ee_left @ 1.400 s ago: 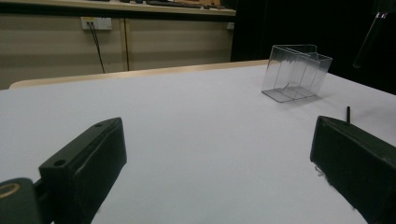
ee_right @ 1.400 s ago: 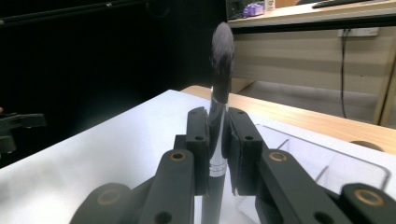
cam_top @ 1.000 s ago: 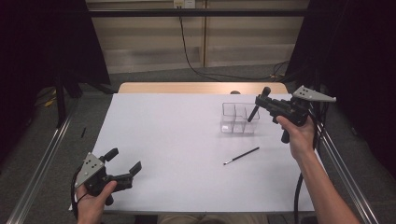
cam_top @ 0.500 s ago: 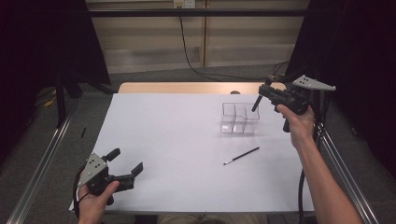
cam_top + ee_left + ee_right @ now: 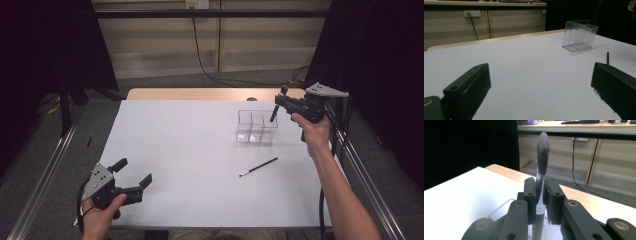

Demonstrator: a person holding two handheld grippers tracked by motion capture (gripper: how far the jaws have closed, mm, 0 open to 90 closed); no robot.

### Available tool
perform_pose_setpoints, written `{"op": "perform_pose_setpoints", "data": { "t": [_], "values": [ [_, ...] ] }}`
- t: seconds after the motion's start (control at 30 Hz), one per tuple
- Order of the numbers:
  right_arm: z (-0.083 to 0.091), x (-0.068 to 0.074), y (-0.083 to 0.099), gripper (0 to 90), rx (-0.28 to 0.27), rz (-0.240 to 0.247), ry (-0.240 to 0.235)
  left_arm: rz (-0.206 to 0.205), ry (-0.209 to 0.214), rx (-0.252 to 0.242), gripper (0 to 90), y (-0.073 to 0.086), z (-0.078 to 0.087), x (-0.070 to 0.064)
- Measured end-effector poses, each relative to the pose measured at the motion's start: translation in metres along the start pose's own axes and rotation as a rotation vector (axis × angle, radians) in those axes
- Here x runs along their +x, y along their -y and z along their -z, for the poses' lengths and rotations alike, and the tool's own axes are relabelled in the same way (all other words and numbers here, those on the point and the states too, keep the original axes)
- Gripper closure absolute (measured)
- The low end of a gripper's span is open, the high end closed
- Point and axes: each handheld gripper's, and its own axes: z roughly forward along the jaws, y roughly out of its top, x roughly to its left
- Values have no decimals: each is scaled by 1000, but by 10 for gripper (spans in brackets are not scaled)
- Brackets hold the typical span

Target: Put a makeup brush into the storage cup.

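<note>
Now, from the high view, the right gripper (image 5: 278,102) holds a fluffy brush (image 5: 276,106) just above the clear box (image 5: 256,126); lower it straight, handle first. The left gripper (image 5: 541,87) waits open, far from the box. In the right gripper view, its fingers (image 5: 530,195) pinch the brush, whose handle end is hidden.

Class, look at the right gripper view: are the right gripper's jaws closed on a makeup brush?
Yes: the right gripper has its jaws clamped on the handle of the makeup brush, bristle head pointing up.

Lab-like room, black curtains (image 5: 45,45) around a framed table (image 5: 200,150) (white-topped), desks (image 5: 599,125) behind — keyboard (image 5: 580,122)
</note>
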Motion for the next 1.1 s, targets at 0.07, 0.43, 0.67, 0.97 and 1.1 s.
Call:
{"op": "perform_pose_setpoints", "data": {
  "t": [0.07, 0.43, 0.67, 0.97, 1.1],
  "values": [
    [-2, 0, 4, 800, 4, -3, 2, 8, -4, -1, 27, 1, -1, 1],
    [-8, 1, 19, 800, 24, -7, 3, 0, 1, 0, 27, 0, 0, 0],
    [-10, 0, 26, 800, 41, -10, 7, -21, 2, 1, 27, 0, 0, 0],
    [-16, -1, 36, 800, 54, -14, 1, -18, 12, 6, 27, 0, -2, -3],
    [-17, 0, 38, 800, 58, -13, -1, -18, 12, 9, 26, 0, -2, -3]
  ]
}}
